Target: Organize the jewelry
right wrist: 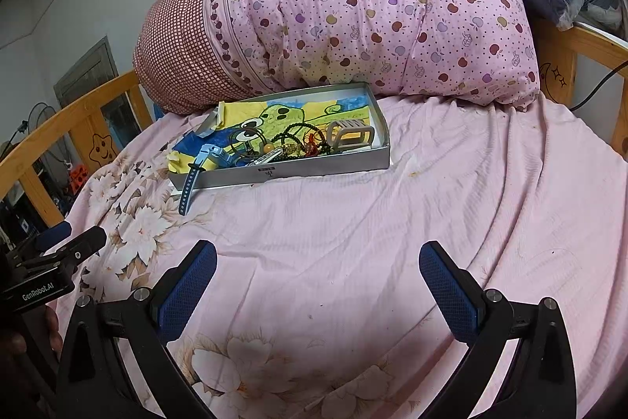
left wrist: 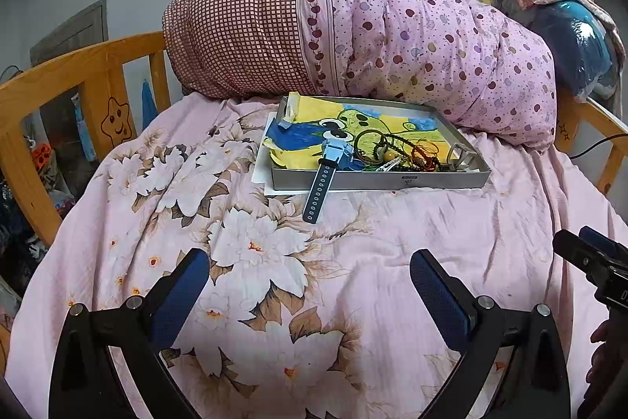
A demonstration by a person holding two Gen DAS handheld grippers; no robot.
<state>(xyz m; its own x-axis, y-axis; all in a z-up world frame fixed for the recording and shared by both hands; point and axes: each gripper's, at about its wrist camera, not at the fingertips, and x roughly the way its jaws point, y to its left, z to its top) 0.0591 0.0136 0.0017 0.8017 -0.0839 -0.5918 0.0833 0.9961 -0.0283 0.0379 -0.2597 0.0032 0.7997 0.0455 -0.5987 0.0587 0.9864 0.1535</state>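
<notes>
Jewelry (left wrist: 396, 150) in tray (left wrist: 376, 179) | left hand-held gripper (left wrist: 310, 275) spread | right hand-held gripper (right wrist: 318, 268) spread

tangled jewelry (left wrist: 396, 152) indistinct, blue bundle (left wrist: 573, 46) edge-cropped

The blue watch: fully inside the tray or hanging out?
Hanging out: the blue watch has its body inside the tray, its strap draped over the front wall onto the bedsheet.

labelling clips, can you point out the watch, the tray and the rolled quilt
watch (left wrist: 334, 152): left wrist view, on its blue face.
tray (left wrist: 376, 180): left wrist view, on its near wall.
rolled quilt (right wrist: 392, 22): right wrist view, on its dotted middle.
</notes>
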